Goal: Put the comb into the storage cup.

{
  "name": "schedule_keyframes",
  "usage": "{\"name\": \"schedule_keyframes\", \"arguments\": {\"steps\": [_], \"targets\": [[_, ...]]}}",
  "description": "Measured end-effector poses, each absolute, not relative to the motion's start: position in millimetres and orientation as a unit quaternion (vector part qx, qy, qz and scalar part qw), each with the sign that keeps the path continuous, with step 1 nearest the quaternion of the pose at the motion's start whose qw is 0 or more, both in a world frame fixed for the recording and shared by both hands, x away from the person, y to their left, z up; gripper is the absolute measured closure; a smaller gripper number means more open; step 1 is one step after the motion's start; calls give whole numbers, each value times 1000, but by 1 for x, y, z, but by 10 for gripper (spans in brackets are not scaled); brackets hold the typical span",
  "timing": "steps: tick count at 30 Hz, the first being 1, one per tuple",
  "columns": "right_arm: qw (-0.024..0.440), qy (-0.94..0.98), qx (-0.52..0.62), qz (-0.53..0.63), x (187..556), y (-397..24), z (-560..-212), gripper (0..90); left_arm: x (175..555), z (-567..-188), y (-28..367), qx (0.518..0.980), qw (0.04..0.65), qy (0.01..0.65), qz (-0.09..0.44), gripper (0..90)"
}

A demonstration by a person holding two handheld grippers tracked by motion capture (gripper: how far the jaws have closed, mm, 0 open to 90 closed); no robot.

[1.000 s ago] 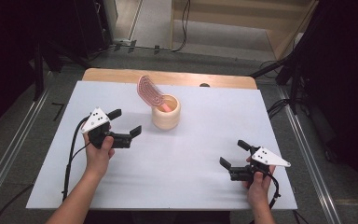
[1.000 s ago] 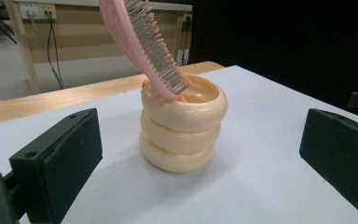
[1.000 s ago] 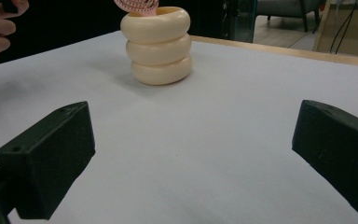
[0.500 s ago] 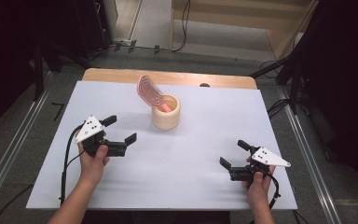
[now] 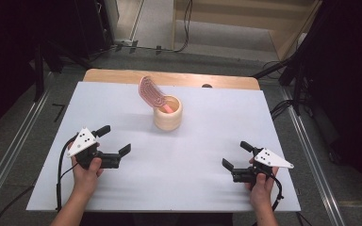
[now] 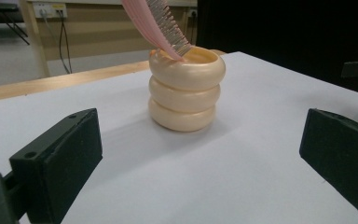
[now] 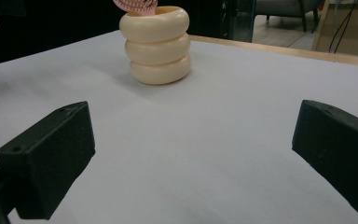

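Left gripper (image 5: 114,140): near the left side of the white worktop (image 5: 207,141), held in the person's left hand (image 5: 86,165), jaws spread wide, nothing between them. It points toward the middle of the worktop. In the left gripper view the two black jaws stand far apart at the bottom corners, bare sheet between.

Centre, toward the far edge: cream holder (image 5: 168,113), three stacked rounded rings, standing upright on the worktop. Pink comb (image 5: 151,92) sits in it, handle end down in the opening, toothed end sticking up and leaning left in the high view. Left gripper view shows the comb (image 6: 161,25) resting against the holder (image 6: 186,91) rim. Holder well apart from both grippers.

Right gripper (image 5: 238,155): near the front right corner, in the right hand (image 5: 261,186), jaws also released and wide apart, empty. Right gripper view looks across bare worktop at the holder (image 7: 157,44), comb tip (image 7: 135,5) just above its rim.
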State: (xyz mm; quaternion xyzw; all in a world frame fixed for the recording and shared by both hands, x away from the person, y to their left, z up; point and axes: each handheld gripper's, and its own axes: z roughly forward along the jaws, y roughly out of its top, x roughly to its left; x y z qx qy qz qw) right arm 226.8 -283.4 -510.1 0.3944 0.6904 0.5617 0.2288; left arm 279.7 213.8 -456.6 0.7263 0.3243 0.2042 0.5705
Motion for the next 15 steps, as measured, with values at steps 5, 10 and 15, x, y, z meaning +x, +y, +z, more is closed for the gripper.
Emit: {"name": "schedule_keyframes", "arguments": {"steps": [5, 10, 15], "targets": [[230, 691, 395, 561, 227, -283, -510, 0, 274, -459, 221, 723, 571, 329, 208, 0], [230, 690, 395, 560, 227, -283, -510, 0, 270, -462, 228, 723, 568, 332, 211, 0], [231, 690, 396, 560, 227, -283, -510, 0, 265, -467, 233, 724, 563, 337, 214, 0]]}}
